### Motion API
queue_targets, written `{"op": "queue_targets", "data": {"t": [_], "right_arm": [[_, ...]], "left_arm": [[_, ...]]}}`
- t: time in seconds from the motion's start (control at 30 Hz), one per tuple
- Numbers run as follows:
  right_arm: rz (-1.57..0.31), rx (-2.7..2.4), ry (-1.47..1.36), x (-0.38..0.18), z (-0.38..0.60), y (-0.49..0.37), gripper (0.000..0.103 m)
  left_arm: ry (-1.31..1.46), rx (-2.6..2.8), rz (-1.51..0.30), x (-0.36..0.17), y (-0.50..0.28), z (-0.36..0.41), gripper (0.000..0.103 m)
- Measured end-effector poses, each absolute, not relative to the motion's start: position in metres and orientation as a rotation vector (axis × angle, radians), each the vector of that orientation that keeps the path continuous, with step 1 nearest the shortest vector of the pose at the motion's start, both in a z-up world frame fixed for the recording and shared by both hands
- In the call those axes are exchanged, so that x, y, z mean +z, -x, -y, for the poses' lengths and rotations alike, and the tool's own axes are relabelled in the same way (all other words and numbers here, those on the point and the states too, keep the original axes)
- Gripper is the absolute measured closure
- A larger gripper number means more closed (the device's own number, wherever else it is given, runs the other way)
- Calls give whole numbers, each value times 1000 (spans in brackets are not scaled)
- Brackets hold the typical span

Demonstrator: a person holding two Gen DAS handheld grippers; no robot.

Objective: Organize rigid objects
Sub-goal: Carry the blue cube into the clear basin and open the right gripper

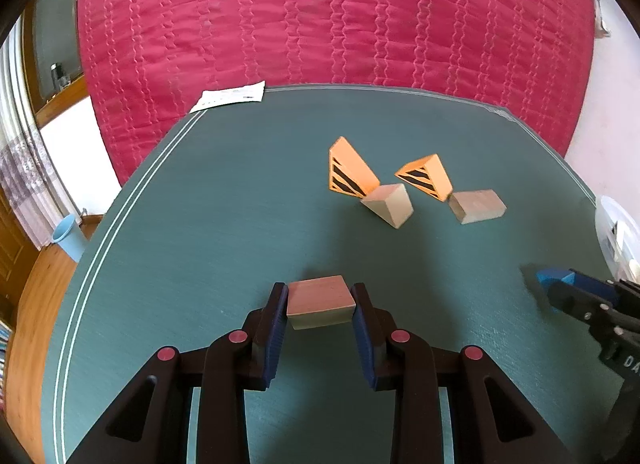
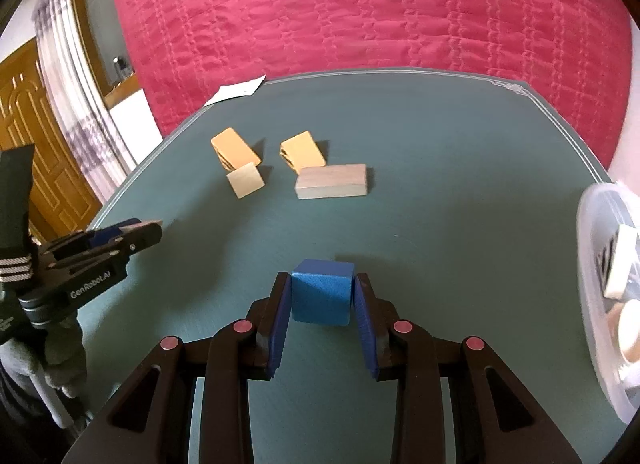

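My left gripper [image 1: 320,302] is shut on a plain wooden block [image 1: 321,301], held just above the green table [image 1: 200,204]. In the right wrist view my right gripper [image 2: 322,294] is shut on a blue cube [image 2: 322,291]. That right gripper [image 1: 560,288] also shows at the right edge of the left wrist view, with the blue cube [image 1: 550,277] at its tip. Farther back on the table lie two orange wedges with black stripes [image 1: 350,174] [image 1: 426,176] and two plain wooden blocks [image 1: 388,204] [image 1: 476,206]. The left gripper [image 2: 138,234] appears at the left in the right wrist view.
A clear plastic tub [image 2: 600,296] holding several pieces stands at the table's right edge. A white paper [image 1: 230,96] lies at the far left corner. A red quilted bed [image 1: 320,16] lies beyond the table. A light blue bin [image 1: 68,238] stands on the floor at left.
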State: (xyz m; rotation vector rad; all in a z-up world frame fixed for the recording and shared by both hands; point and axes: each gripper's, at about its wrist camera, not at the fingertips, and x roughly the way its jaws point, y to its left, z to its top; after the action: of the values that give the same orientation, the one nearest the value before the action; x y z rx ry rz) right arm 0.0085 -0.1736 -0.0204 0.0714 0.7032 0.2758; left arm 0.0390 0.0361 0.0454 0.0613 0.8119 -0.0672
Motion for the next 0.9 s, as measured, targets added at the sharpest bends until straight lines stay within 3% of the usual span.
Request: {"op": "queue_targets", "data": {"t": [0.9], "right_arm": [[-557, 3, -223, 5, 308, 51, 71]], "left_arm": [[-124, -178, -844, 37, -20, 23, 70]]}}
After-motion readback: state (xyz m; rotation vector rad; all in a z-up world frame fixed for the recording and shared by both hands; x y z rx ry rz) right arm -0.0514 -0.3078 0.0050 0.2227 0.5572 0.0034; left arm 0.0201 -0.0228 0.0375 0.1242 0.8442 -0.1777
